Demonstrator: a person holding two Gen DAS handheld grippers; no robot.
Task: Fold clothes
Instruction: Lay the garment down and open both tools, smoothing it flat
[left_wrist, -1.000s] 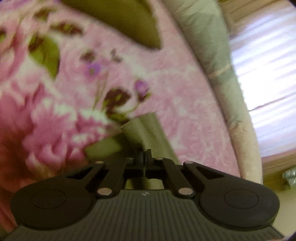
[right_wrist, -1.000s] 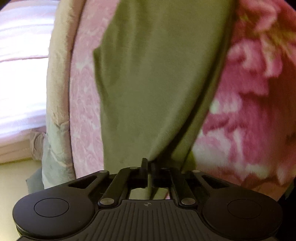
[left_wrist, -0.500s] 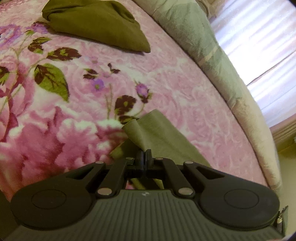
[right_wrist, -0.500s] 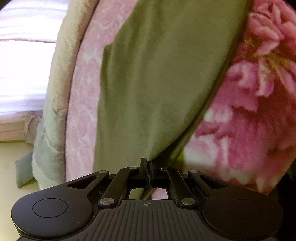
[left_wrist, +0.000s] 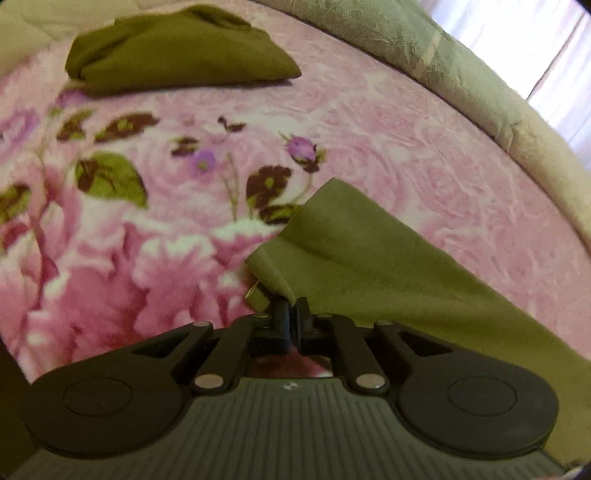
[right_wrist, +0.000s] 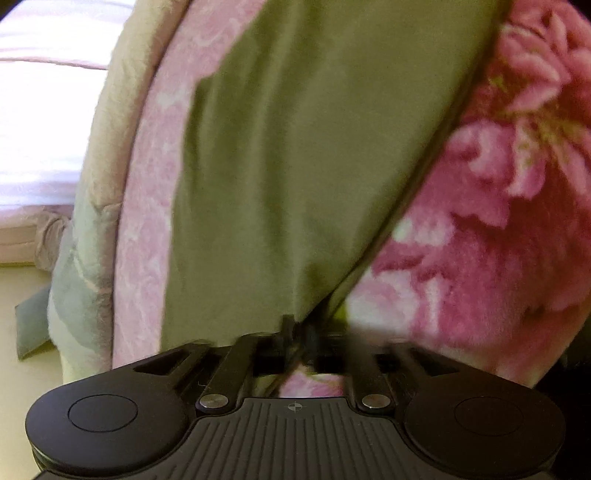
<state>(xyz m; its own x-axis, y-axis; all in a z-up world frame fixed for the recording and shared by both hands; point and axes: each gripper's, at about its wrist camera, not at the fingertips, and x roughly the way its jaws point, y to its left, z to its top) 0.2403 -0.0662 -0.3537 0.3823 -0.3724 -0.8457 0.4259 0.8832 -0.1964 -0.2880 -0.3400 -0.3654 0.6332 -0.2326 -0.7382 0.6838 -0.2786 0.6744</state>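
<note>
Carrying the olive garment (left_wrist: 388, 266) between both grippers, low over the pink floral blanket (left_wrist: 369, 122).

Left gripper (left_wrist: 291, 325): jaws clenched on a bunched corner of the cloth. From the pinch the fabric runs away to the right and near side, sagging onto the blanket. Right gripper (right_wrist: 297, 332): jaws likewise pressed together on an edge of the same garment (right_wrist: 314, 147), which stretches far and up through that view as one broad taut panel with a dark fold line down its right side.

Change over the last second: the left view has tilted up and back. A second ago the blanket filled it, blurred; now the far part of the bed is visible, with a folded olive piece (left_wrist: 177, 55) lying at far left, well apart from the held cloth. More of the held fabric shows to the right of the left gripper than before, so the span looks more spread. The right view has shifted only slightly; the panel sits a little further right in frame, grip unchanged.

Grey-green bed cover (left_wrist: 461, 62) edges the blanket at far right; bright curtain beyond.

Judgement: one item appears done and set aside; this one is mid-fold, drawn out flat between two held corners. Next likely step is laying it down or bringing the corners together. Risk: the slack middle wrinkles as it lands.
</note>
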